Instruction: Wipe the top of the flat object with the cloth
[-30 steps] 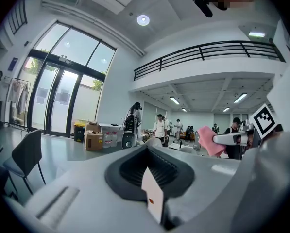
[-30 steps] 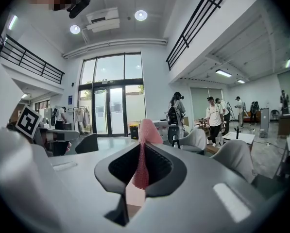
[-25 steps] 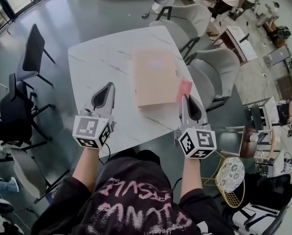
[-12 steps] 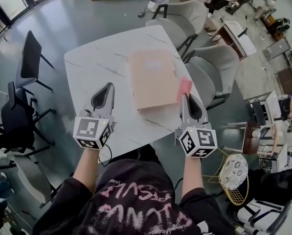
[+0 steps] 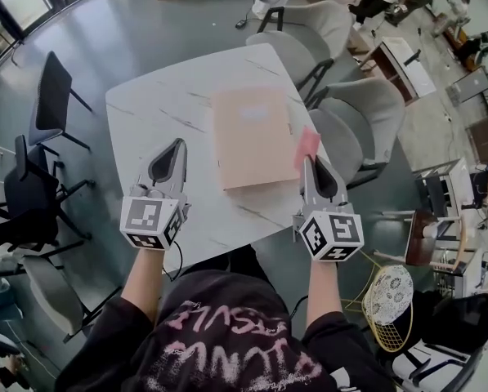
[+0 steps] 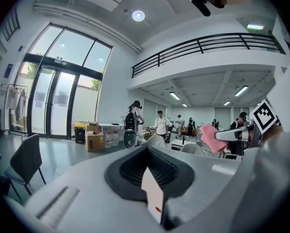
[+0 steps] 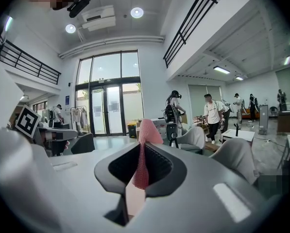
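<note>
The right gripper (image 5: pixel 310 163) clamps a pink cloth (image 5: pixel 307 144) at the right edge of the white desk (image 5: pixel 149 104), just beside the beige flat object (image 5: pixel 244 135) lying along that edge. The left gripper (image 5: pixel 175 147), jaws together and empty, hovers over the desk's near edge.

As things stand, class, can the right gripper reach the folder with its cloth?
Probably yes. The right gripper, shut on the cloth, hangs just right of the folder, near its front corner. Nothing lies between them or on the folder.
</note>
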`<state>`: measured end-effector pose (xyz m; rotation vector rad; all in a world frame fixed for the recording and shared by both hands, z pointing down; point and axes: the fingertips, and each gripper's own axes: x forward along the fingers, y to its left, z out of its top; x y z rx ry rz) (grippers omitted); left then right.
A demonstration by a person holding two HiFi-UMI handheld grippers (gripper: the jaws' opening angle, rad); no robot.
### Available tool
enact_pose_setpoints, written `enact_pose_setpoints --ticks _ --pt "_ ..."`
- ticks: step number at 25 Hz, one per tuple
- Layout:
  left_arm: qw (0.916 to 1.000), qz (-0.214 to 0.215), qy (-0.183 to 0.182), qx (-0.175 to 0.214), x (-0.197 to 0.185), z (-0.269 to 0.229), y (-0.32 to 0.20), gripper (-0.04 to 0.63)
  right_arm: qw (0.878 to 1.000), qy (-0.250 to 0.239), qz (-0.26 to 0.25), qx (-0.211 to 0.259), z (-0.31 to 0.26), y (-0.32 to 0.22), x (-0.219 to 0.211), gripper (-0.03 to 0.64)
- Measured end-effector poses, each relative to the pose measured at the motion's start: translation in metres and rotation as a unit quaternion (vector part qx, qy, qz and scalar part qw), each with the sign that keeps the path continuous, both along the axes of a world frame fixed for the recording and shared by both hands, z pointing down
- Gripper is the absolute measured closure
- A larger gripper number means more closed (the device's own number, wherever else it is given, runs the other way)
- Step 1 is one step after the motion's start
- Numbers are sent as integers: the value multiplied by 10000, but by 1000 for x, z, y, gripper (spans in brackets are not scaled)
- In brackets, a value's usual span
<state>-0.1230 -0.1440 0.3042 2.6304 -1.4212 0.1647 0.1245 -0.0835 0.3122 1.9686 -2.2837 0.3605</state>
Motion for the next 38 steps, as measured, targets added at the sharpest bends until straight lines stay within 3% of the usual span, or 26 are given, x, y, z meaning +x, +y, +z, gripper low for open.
enact_pose_setpoints --ticks 20,38 --pt "9996 -259 -83 55 9 0 -35 594 9992 -54 -368 -118 12 -42 4 571" --pt "9990 -262 -111 -354 21 40 -54 594 9970 -158 -555 -524 52 -67 5 571"
